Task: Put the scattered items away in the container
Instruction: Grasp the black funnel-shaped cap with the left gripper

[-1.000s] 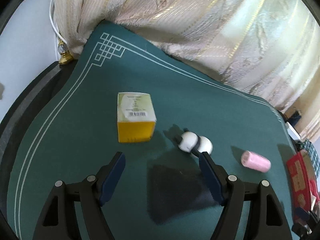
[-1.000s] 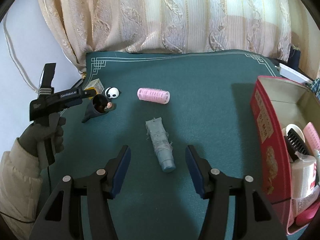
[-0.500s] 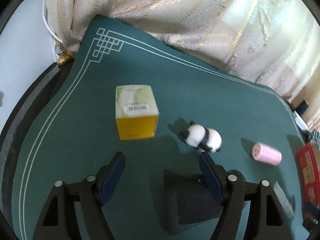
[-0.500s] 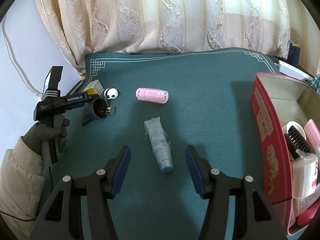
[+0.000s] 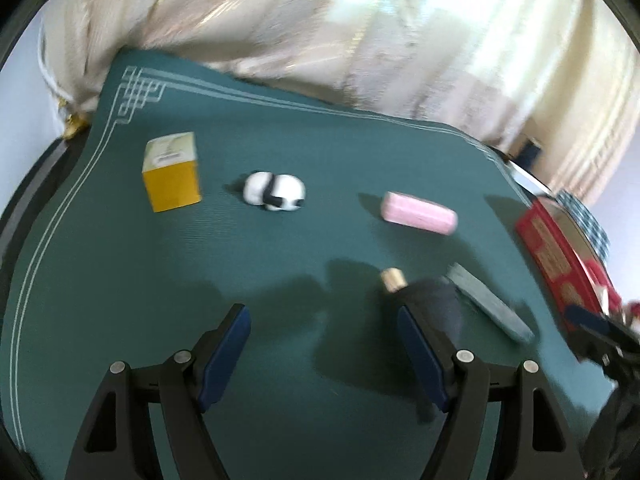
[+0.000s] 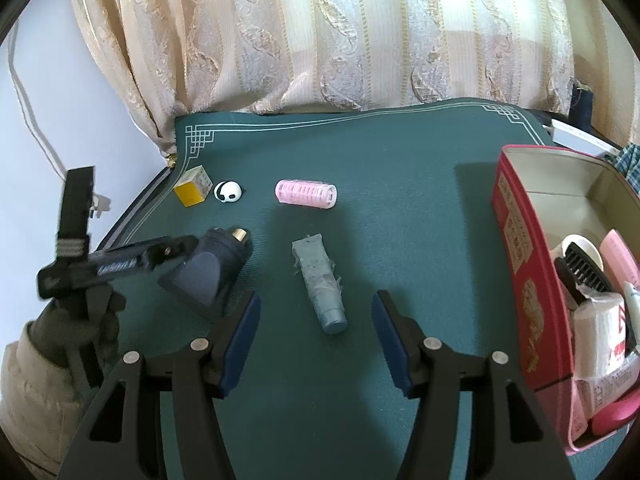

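Blue pads on the right gripper (image 6: 316, 336) are spreading apart, with nothing squeezed between them. The left gripper (image 5: 324, 344) stands wide and empty above the green mat (image 5: 120, 280), near a teal tube (image 6: 322, 280).

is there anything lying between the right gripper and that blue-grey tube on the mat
Nothing visible is. The right gripper has its jaws opening, nothing between them, and only bare green mat lies ahead of it up to the tube. The pink roller lies beyond the tube.

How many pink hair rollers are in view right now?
2. One pink roller lies on the green mat beside the panda toy; another roller leans inside the red box. More may be buried there.
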`<state>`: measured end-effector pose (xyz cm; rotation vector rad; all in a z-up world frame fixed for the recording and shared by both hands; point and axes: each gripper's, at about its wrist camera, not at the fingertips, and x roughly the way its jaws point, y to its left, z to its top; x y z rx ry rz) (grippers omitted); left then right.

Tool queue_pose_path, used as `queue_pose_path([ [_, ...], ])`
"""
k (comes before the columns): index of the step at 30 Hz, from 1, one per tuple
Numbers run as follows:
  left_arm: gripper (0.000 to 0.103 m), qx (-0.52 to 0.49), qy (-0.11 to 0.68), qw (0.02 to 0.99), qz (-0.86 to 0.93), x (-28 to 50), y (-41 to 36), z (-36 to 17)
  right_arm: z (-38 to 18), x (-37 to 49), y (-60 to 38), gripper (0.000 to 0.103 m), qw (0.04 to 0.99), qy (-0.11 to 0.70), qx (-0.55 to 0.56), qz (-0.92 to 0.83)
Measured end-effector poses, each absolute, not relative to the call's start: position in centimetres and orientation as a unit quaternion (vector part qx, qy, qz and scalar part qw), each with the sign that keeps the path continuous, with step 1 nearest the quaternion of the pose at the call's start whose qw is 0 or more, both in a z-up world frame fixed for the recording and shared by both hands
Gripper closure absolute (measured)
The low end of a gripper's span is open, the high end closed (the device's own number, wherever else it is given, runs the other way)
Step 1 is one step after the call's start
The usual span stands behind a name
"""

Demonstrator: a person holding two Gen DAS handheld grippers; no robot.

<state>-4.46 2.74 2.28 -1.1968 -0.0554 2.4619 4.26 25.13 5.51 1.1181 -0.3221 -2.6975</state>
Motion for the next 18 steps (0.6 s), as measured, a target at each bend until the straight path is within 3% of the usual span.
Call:
queue_pose_path([
  [18, 0.025, -0.418, -0.057, 0.207, 0.883, -0.3, 6.2, 3.4, 5.4, 5.2, 26.2, 0.04, 0.103, -0.121, 0.378, -0.912],
])
